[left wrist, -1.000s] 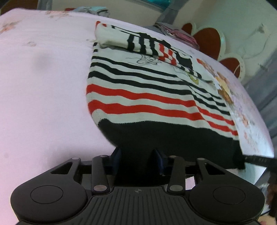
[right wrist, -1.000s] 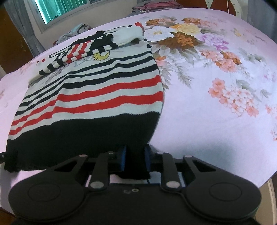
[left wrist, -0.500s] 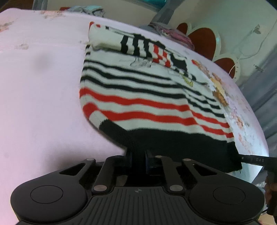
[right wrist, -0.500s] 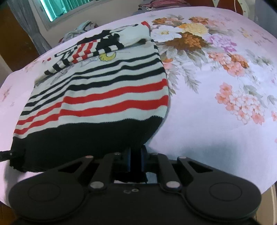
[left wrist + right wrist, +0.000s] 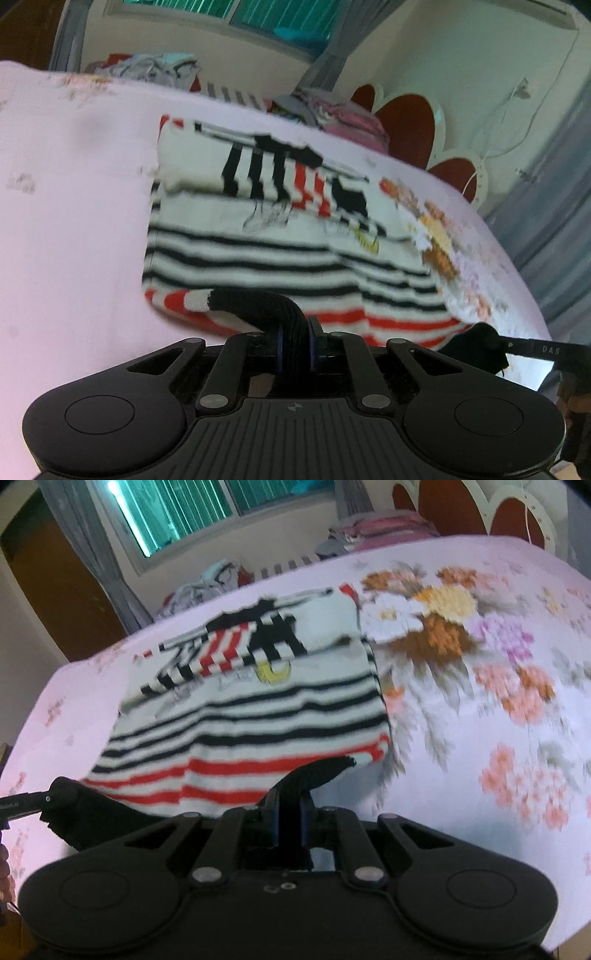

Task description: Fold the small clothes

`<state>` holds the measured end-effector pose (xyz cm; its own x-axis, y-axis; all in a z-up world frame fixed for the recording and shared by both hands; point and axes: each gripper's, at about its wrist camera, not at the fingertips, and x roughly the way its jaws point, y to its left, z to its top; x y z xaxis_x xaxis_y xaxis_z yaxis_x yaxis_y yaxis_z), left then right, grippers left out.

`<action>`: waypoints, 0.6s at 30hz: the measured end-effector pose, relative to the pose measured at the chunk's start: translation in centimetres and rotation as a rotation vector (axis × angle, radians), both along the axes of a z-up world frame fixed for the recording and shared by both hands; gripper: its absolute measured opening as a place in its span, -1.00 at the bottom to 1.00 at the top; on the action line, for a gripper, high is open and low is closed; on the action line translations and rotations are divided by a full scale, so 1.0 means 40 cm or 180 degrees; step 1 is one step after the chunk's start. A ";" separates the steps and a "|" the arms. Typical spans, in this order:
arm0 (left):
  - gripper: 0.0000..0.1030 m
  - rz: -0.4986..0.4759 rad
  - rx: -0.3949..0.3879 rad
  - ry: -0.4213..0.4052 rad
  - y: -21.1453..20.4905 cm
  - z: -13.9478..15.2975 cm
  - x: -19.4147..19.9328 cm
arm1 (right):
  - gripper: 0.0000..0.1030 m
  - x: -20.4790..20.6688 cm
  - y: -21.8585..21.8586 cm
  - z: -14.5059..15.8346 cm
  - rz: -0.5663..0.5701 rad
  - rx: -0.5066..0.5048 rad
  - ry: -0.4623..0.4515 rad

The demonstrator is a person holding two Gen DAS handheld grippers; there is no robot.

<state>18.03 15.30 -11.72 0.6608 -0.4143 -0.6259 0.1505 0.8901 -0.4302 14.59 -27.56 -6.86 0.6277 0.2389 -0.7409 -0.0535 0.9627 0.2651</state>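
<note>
A small striped knit sweater (image 5: 258,254), white with black and red stripes and a black hem, lies on the pink bed with its sleeves folded across the chest. My left gripper (image 5: 294,345) is shut on the hem's left corner (image 5: 258,302) and holds it lifted above the red stripes. My right gripper (image 5: 287,818) is shut on the hem's right corner (image 5: 317,771) of the sweater (image 5: 251,716), also lifted. Each gripper's tip shows at the edge of the other's view. Both views are blurred.
The pink floral bedsheet (image 5: 480,672) spreads around the sweater. Piles of other clothes (image 5: 159,70) lie past the bed's far edge under the window. A red and white headboard (image 5: 410,125) stands to the right. The bed's near edge runs below the grippers.
Both grippers have lifted the black hem off the bed and carried it forward over the red stripes toward the collar. The left gripper closed on the hem during the last second.
</note>
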 end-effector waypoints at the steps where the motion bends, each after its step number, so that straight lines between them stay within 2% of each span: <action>1: -0.77 0.0016 -0.0018 -0.0030 0.002 0.009 0.012 | -0.80 0.014 0.000 0.011 0.0017 0.0019 -0.0040; 7: -0.77 0.0133 -0.0103 -0.0197 0.001 0.047 0.098 | -0.80 0.107 -0.007 0.052 0.0041 0.0167 -0.0209; 18: -0.78 0.0451 -0.0162 -0.0320 0.002 0.050 0.291 | -0.81 0.332 -0.001 0.073 0.0062 0.0138 -0.0422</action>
<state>29.67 15.40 -9.70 0.7730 -0.3419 -0.5344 0.0695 0.8830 -0.4643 27.86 -27.62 -3.95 0.7144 0.2818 -0.6404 -0.1093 0.9490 0.2957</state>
